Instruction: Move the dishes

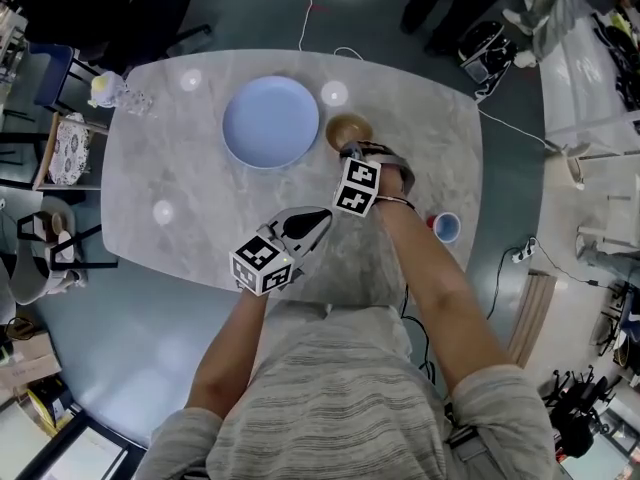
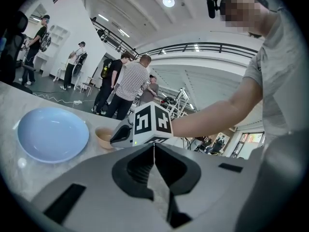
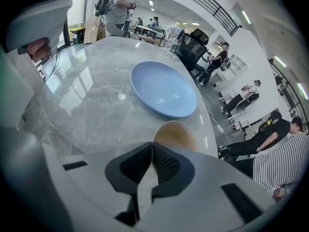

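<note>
A large pale blue plate [image 1: 270, 121] lies on the far half of the marble table [image 1: 180, 198], and a small tan bowl [image 1: 348, 131] stands just to its right. My right gripper [image 1: 347, 151] points steeply down with its tips at the bowl's near rim; its jaws are shut with nothing between them. In the right gripper view the bowl [image 3: 176, 134] sits just past the right gripper [image 3: 152, 144], with the plate [image 3: 164, 88] beyond. My left gripper [image 1: 322, 215] hovers over the near table edge, shut and empty. The left gripper view has the left gripper [image 2: 154, 146], plate [image 2: 52, 133] and bowl [image 2: 103, 136].
A small blue cup [image 1: 446, 227] stands at the table's right edge. Clear glassware [image 1: 125, 96] sits at the far left corner. Chairs [image 1: 60, 148] stand to the left of the table. Several people [image 2: 126, 83] stand beyond the table, and cables run across the floor.
</note>
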Motion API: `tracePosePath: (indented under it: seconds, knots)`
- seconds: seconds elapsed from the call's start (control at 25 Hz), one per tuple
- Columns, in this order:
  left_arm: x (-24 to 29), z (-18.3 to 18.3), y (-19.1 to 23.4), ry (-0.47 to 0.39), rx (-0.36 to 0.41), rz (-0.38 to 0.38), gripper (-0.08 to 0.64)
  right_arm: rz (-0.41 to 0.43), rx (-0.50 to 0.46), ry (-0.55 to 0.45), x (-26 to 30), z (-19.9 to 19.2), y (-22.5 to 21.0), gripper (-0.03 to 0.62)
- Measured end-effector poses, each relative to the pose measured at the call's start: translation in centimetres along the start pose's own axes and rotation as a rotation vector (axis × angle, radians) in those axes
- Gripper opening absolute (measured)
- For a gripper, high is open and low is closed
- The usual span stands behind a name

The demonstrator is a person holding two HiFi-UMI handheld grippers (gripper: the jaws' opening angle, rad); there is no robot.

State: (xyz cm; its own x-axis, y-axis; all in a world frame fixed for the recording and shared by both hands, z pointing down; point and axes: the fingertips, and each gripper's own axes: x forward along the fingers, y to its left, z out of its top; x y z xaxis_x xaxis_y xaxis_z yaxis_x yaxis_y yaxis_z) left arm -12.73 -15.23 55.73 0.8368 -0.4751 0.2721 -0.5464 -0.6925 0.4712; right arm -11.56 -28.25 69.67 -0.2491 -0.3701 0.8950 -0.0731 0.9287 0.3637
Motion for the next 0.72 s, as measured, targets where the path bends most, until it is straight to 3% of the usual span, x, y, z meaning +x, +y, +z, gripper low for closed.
tracePosePath:
  seconds: [0.52, 0.64, 0.72]
  knots:
    - [0.5, 0.3, 0.2, 0.002, -0.009, 0.003, 0.021, -0.002, 0.031, -0.024, 0.4, -0.1, -0.9, 0.026]
    - [0.4, 0.3, 0.3, 0.001, -0.008, 0.001, 0.021, 0.012, 0.057, -0.041, 0.1, 0.3, -0.8, 0.082]
    - [0.4, 0.3, 0.4, -0.001, -0.009, -0.001, 0.021, 0.016, 0.064, -0.056, -0.1, 0.8, -0.8, 0.083]
